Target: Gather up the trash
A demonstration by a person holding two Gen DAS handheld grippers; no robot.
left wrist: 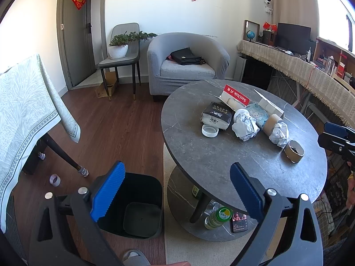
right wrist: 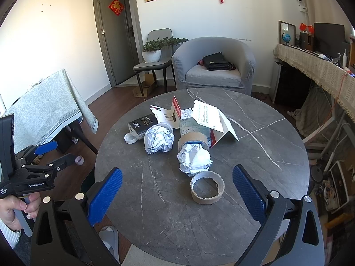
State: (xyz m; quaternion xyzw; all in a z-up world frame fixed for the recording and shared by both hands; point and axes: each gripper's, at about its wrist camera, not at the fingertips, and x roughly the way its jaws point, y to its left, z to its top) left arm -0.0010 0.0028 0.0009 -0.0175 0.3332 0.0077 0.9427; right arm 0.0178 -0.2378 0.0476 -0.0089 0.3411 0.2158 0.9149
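Trash lies in a cluster on the round grey table [right wrist: 255, 173]: a cardboard ring [right wrist: 207, 187], two crumpled paper balls [right wrist: 158, 141] [right wrist: 194, 158], a cardboard tube [right wrist: 193, 138], a black packet [right wrist: 143, 124], a white lid [right wrist: 130, 137] and opened boxes [right wrist: 216, 119]. My right gripper [right wrist: 177, 192] hovers open over the near table edge, the ring just ahead between its fingers. My left gripper [left wrist: 177, 190] is open with nothing in it, above an empty black bin [left wrist: 142, 188] on the floor left of the table. The ring [left wrist: 294, 151] shows at right in the left wrist view.
A cloth-covered table [left wrist: 26, 110] stands at left, with a tape roll [left wrist: 55, 179] on the floor by its leg. A grey armchair [left wrist: 188, 66] with a black bag and a chair with a plant [left wrist: 119, 46] are behind. A bottle [left wrist: 218, 218] and phone [left wrist: 239, 221] lie on the lower shelf.
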